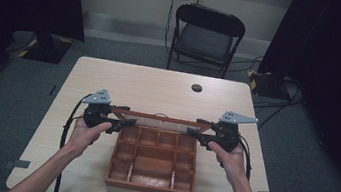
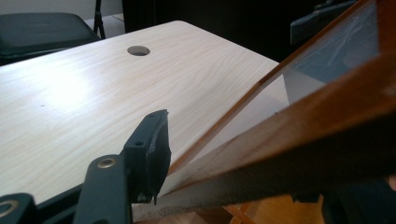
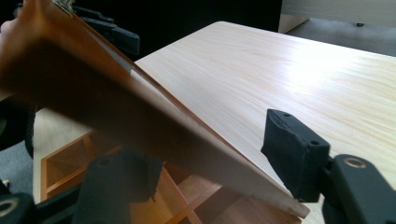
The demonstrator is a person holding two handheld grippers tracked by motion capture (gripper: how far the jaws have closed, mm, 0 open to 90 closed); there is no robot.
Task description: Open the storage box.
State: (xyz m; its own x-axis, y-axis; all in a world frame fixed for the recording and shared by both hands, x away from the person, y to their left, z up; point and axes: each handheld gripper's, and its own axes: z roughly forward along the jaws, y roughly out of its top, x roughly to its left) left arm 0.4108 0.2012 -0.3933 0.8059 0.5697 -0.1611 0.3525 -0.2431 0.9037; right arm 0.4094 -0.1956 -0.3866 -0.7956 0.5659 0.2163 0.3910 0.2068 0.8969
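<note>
A brown wooden box (image 1: pixel 149 186) with several empty compartments sits on the near half of the table. Its hinged lid (image 1: pixel 155 117), a wooden frame around a clear pane, is lifted and tilted up at the far side. My left gripper (image 1: pixel 122 118) is shut on the lid's left end and my right gripper (image 1: pixel 199 128) on its right end. In the left gripper view one black finger (image 2: pixel 149 149) presses against the lid frame (image 2: pixel 303 135); the other is hidden behind it. In the right gripper view the lid frame (image 3: pixel 140 107) runs between the jaws of the right gripper (image 3: pixel 210 168).
The light wooden table (image 1: pixel 134 86) has a round cable hole (image 1: pixel 197 87) near its far edge. A black folding chair (image 1: pixel 206 35) stands beyond the table. Dark curtains hang at both sides, and cables lie on the grey floor.
</note>
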